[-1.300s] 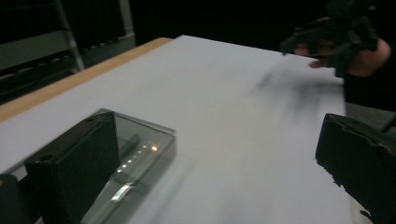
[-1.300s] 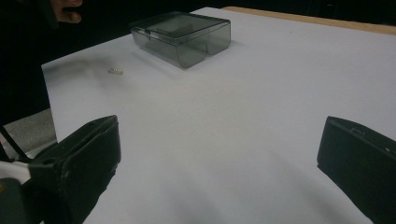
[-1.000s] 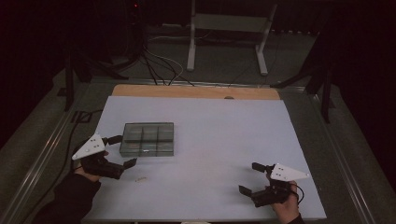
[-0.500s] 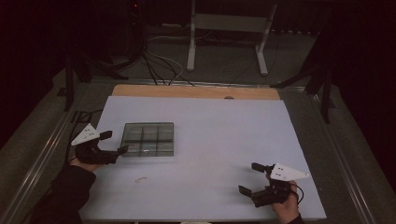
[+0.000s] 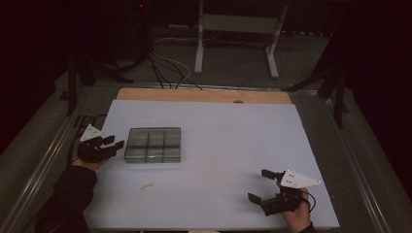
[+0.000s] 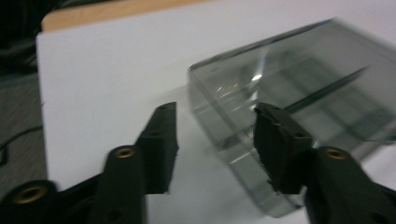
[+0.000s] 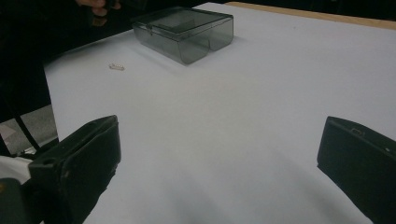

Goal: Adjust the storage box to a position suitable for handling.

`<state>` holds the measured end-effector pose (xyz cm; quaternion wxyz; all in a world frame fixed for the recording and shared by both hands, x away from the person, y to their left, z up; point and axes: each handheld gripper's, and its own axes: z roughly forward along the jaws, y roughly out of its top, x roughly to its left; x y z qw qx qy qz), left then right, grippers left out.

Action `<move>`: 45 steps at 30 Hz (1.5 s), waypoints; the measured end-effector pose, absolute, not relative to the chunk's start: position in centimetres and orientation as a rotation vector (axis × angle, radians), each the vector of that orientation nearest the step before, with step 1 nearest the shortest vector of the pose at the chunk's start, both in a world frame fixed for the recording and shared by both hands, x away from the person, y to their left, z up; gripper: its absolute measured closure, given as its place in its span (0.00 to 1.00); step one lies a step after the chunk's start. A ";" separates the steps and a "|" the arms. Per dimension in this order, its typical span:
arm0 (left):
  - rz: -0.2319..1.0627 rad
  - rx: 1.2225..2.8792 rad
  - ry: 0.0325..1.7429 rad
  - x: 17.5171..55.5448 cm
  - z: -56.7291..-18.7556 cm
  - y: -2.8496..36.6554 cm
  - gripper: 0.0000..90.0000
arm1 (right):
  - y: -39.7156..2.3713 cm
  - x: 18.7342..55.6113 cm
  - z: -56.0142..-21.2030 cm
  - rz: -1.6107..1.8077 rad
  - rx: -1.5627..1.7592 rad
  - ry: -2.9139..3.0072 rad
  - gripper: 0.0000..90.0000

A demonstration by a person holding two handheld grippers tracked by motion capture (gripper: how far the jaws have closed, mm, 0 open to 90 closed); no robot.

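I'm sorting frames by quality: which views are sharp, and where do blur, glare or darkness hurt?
High view: dim, surroundings nearly black, but the white table and the clear compartment box read well. Left gripper view: motion blur smears the box, with glare streaks on its lid; the jaws look soft. Right gripper view: fairly sharp on the box, near jaws out of focus, left edge dark.

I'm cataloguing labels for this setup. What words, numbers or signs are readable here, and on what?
None can be read.
The box is plain smoky plastic with no label.
The small scrap on the white sheet is too small to tell if it bears print.
The grey plates on the grippers are blank.
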<state>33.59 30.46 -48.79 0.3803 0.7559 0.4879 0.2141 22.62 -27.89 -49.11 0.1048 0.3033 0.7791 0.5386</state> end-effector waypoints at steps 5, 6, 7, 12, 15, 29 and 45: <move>0.529 1.967 1.293 34.6 -49.6 30.3 0.76 | -27.9 22.6 -49.1 1.590 0.895 2.296 0.00; 0.525 1.977 1.293 34.7 -49.7 30.3 0.79 | -27.9 22.7 -49.1 1.590 0.897 2.296 0.00; 0.511 1.983 1.294 34.8 -49.8 30.2 0.82 | -27.9 22.7 -49.1 1.592 0.899 2.295 0.00; 0.465 2.042 1.265 35.3 -50.2 29.5 0.98 | -27.9 22.7 -49.2 1.590 0.896 2.297 0.00; 0.430 2.064 1.252 35.7 -50.4 29.2 1.00 | -27.9 22.6 -49.1 1.591 0.896 2.295 0.00; 0.398 2.084 1.284 36.7 -50.8 28.8 1.00 | -27.9 22.8 -49.3 1.587 0.904 2.302 0.00; 0.348 2.126 1.188 37.1 -50.6 26.0 1.00 | -27.8 22.7 -49.3 1.585 0.906 2.305 0.00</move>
